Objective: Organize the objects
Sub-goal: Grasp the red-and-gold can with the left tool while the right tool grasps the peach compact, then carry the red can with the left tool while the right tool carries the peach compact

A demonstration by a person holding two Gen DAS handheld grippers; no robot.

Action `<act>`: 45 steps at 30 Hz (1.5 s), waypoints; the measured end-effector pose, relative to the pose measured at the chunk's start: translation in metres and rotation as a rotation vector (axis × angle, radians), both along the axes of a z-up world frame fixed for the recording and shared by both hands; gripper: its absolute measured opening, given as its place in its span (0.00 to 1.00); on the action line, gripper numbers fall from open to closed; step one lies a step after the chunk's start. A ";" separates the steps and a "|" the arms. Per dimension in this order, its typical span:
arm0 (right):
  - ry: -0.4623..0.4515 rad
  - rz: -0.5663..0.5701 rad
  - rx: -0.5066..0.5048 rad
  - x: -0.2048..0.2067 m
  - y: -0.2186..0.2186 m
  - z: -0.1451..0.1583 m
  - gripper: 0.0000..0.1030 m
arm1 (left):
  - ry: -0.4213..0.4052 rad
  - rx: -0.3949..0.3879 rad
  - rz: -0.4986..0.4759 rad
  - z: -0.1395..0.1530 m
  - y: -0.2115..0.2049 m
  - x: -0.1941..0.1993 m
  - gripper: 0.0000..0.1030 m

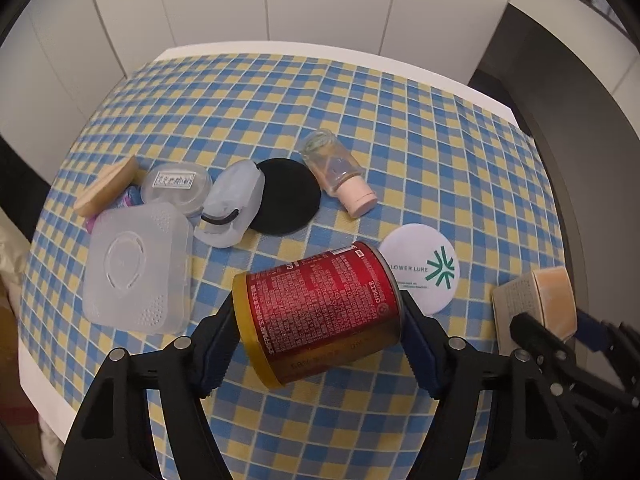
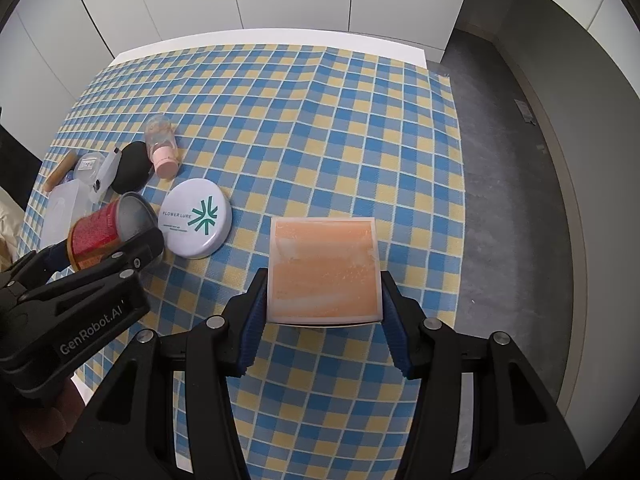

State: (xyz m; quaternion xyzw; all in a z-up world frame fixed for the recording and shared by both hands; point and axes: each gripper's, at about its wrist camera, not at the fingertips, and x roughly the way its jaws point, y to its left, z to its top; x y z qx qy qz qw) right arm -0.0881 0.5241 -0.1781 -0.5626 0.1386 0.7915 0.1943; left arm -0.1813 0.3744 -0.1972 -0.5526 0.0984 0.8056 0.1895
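Note:
My left gripper [image 1: 320, 316] is shut on a red can with a gold rim [image 1: 320, 312], held tilted above the checked cloth; the can also shows in the right wrist view [image 2: 104, 232]. My right gripper [image 2: 323, 300] is shut on a flat orange square box [image 2: 323, 272], which shows at the right edge of the left wrist view [image 1: 548, 304]. A white round tin [image 1: 424, 272] marked with a green logo lies between the two grippers, and it also shows in the right wrist view [image 2: 196, 220].
At the left of the checked tablecloth [image 1: 400, 128] lie a clear square box [image 1: 136, 268], a round clear jar [image 1: 176, 184], a wooden piece [image 1: 108, 188], a translucent holder [image 1: 236, 208], a black disc [image 1: 288, 196] and a pink-capped bottle [image 1: 340, 172]. Grey floor [image 2: 512, 184] lies right of the table.

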 end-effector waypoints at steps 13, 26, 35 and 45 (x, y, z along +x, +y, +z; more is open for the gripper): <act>0.012 0.001 0.000 0.012 -0.010 0.017 0.53 | 0.059 -0.017 -0.075 0.031 -0.012 0.020 0.64; 0.069 -0.015 0.005 0.039 -0.024 0.071 0.53 | 0.115 -0.015 -0.110 0.089 -0.027 0.051 0.64; 0.086 -0.038 -0.008 0.062 -0.034 0.100 0.53 | 0.143 0.005 -0.103 0.123 -0.042 0.074 0.64; 0.119 -0.048 -0.021 0.095 -0.051 0.130 0.53 | 0.148 0.045 -0.123 0.151 -0.058 0.106 0.64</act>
